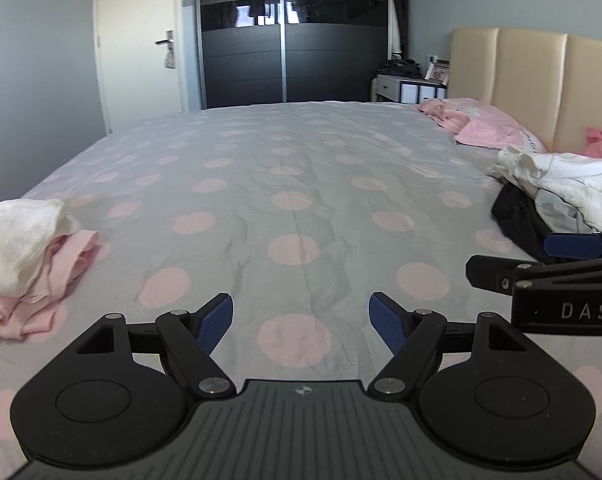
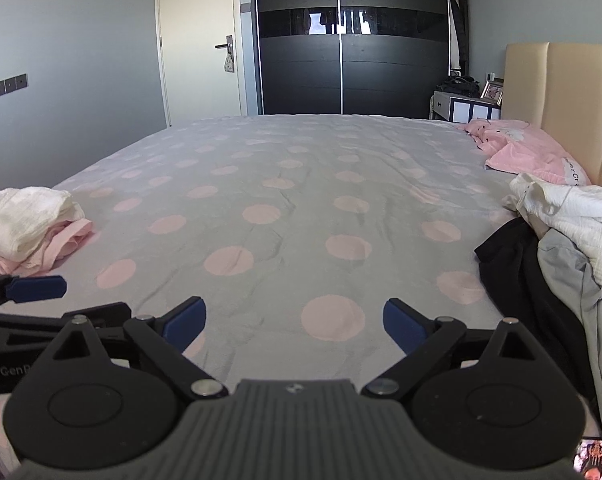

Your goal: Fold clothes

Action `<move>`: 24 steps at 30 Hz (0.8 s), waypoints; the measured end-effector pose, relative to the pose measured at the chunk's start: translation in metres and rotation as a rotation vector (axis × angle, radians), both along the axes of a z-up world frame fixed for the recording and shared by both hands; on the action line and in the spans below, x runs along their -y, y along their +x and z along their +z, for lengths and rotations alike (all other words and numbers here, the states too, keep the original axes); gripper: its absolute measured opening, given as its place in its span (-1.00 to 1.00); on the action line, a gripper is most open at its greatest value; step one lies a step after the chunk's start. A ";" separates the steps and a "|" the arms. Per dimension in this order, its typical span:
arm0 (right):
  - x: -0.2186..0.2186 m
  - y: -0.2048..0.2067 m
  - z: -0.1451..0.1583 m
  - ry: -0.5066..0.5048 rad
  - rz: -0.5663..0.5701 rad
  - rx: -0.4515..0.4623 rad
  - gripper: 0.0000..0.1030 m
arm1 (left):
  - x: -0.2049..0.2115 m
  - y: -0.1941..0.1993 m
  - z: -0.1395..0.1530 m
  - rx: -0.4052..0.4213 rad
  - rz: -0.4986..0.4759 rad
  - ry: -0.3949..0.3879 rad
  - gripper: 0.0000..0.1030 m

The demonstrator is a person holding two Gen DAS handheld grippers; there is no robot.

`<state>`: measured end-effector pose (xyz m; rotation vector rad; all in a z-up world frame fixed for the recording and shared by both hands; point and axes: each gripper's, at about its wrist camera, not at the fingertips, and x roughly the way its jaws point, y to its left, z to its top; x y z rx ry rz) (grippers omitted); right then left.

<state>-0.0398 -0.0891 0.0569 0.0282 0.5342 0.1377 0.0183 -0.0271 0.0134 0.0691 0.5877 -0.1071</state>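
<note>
- The bed [image 1: 285, 184] fills both views, covered by a grey sheet with pink dots, its middle bare between the two gripper heads and the far edge.
- A dark sliding wardrobe [image 1: 293, 40] stands beyond the bed at 12 o'clock, with a cream door [image 1: 141, 40] at 11 o'clock and a beige padded headboard [image 1: 541, 84] at 2 o'clock.
- The unfolded clothes heap [image 2: 573, 240] lies at 3 o'clock on the bed's right side: a white garment on top, grey and black pieces under it.
- A pink pillow [image 2: 525, 152] rests against the headboard at 2 o'clock, beyond the heap.
- The folded stack [image 1: 25, 256] sits at 9 o'clock near the bed's left edge, a white piece lying on pink ones.
- The left gripper [image 1: 301, 324] hovers over the sheet at 6 o'clock, its blue-padded jaws spread wide and holding nothing.
- The right gripper [image 2: 293, 324] is beside it, likewise spread wide and empty; each shows at the edge of the other's view.
- A small nightstand [image 2: 465, 108] stands at 1 o'clock beside the headboard.
</note>
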 end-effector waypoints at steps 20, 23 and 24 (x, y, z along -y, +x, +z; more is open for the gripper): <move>-0.010 -0.036 0.011 -0.022 -0.012 0.047 0.88 | -0.012 -0.021 0.013 0.022 0.002 -0.056 0.45; -0.006 -0.040 0.009 -0.019 -0.034 0.049 0.88 | -0.006 -0.020 0.013 0.017 -0.012 -0.049 0.45; -0.005 -0.040 0.009 -0.016 -0.041 0.047 0.88 | -0.004 -0.020 0.012 0.017 -0.016 -0.043 0.45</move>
